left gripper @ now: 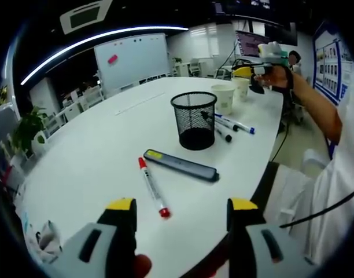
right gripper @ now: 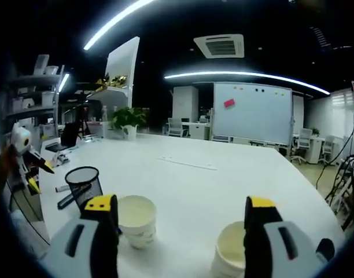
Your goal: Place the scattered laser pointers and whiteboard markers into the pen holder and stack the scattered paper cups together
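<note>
In the left gripper view, the left gripper (left gripper: 181, 211) sits at the bottom of the frame, jaws spread with nothing between them. Just above on the white desk (left gripper: 96, 156) lies a red-capped marker (left gripper: 153, 187), then a dark laser pointer (left gripper: 180, 165) to its right. At centre stands the black mesh pen holder (left gripper: 194, 120) — two markers (left gripper: 235, 124) lie just right of it, with two paper cups (left gripper: 232, 94) beyond.

In the right gripper view, the pen holder (right gripper: 85, 184) stands lower left, the right gripper (right gripper: 180, 219) has its jaws spread, one paper cup (right gripper: 137, 219) sits between them and another (right gripper: 231, 252) by the right jaw.
</note>
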Demonstrator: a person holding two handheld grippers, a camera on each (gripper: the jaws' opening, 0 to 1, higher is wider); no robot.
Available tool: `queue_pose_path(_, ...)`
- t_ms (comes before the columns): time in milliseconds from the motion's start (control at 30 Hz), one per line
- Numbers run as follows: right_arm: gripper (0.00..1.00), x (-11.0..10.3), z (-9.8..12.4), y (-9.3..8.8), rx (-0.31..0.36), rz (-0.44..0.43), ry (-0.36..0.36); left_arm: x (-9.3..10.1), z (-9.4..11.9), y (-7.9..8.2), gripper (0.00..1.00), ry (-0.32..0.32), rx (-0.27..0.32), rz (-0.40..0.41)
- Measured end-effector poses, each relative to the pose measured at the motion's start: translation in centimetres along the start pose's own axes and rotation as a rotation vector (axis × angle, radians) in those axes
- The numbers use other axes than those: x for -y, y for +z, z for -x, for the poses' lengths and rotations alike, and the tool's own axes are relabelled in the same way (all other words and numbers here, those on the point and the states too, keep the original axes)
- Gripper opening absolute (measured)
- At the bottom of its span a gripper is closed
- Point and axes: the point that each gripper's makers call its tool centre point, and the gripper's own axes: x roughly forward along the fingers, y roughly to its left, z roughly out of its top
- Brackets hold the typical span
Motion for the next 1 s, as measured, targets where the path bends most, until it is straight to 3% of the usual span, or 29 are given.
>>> queue_pose_path(1000, 0.89, -1.3, -0.2, -0.4, -0.013, 0.004, 0.026, 0.1, -0.1, 0.1, 0.63, -0.004, -0.001, -0.011)
